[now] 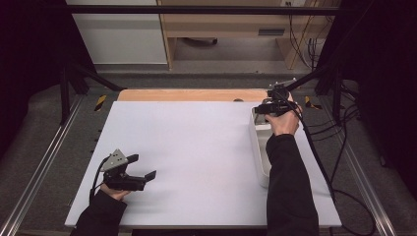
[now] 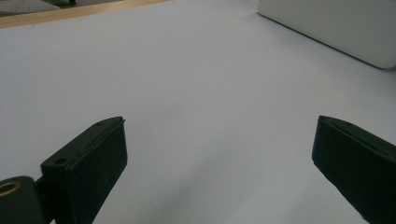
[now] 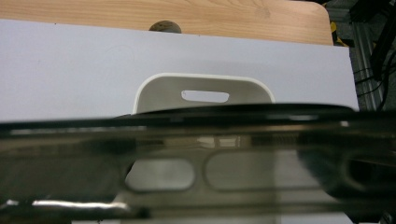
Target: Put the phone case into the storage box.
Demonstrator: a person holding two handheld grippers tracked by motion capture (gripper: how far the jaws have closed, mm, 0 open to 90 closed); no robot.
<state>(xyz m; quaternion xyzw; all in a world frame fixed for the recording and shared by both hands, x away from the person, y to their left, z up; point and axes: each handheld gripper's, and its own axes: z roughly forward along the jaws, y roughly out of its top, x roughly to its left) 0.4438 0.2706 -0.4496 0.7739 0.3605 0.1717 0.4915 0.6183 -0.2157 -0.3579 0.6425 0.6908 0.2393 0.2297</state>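
Observation:
A white bin stands along the right side of the white sheet. My right gripper hovers over the bin's far end. In the right gripper view a slotted metal utensil lies crosswise right in front of the camera and hides the jaws; it looks held. Beyond it is the bin's end wall with a handle slot. My left gripper rests low at the sheet's near left, open and empty, pointing toward the bin.
A wooden tabletop strip runs along the sheet's far edge, with a small round knob on it. Cables trail off the right side. Metal rails flank the table.

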